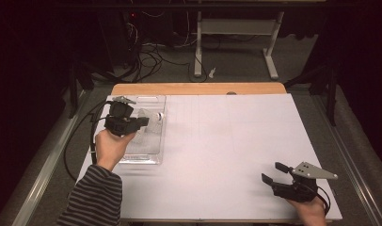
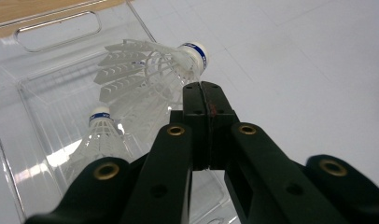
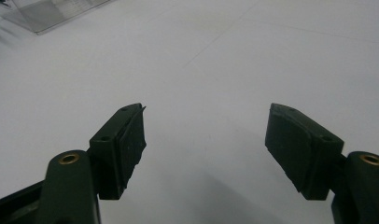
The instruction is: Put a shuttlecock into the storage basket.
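Observation:
My left gripper (image 1: 143, 121) (image 2: 207, 91) hangs over a clear plastic tray (image 1: 144, 159) (image 2: 19, 93) at the table's left. Its jaws are shut on the skirt of a white shuttlecock (image 1: 153, 116) (image 2: 145, 70), whose blue-banded cork points away from the gripper, toward the table's middle. A second shuttlecock (image 2: 100, 135) lies inside the tray below it. Near the front right corner, my right gripper (image 1: 272, 172) (image 3: 206, 135) rests low over the white sheet, open, with nothing between its jaws.
A white sheet (image 1: 226, 141) covers the table, with a wooden strip (image 1: 198, 88) showing along the far edge. The tray's corner (image 3: 43, 14) lies far off in the right gripper view. Beyond the table are desk legs (image 1: 197, 47) and cables on the floor.

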`<state>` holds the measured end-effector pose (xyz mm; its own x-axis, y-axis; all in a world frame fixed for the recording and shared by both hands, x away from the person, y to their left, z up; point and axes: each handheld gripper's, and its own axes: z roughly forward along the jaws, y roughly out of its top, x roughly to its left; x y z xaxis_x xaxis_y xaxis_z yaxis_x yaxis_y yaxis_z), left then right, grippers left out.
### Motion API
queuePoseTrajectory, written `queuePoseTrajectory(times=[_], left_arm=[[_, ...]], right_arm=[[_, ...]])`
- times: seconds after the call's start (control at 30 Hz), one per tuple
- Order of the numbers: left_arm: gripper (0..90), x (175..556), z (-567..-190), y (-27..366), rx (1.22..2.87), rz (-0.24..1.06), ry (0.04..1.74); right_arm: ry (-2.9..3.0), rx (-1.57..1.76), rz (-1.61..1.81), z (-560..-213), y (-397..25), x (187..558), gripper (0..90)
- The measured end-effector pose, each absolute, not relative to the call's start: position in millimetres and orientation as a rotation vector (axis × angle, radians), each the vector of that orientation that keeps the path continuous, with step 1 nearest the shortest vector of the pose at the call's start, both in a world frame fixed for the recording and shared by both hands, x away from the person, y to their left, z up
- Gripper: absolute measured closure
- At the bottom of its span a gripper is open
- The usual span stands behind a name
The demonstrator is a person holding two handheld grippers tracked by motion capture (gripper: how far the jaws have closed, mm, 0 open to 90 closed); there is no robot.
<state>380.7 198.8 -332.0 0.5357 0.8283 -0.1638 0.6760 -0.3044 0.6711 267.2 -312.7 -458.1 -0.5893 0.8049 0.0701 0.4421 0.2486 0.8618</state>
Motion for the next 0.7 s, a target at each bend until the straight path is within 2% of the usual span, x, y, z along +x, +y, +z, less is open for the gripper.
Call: queuePoseTrajectory(times=[0.7], left_arm=[[89.7, 408, -346, 206, 2.022, 0.296, 1.328]], right_arm=[[2.142, 1.14, 1.282, -458, -313, 267, 29.3]])
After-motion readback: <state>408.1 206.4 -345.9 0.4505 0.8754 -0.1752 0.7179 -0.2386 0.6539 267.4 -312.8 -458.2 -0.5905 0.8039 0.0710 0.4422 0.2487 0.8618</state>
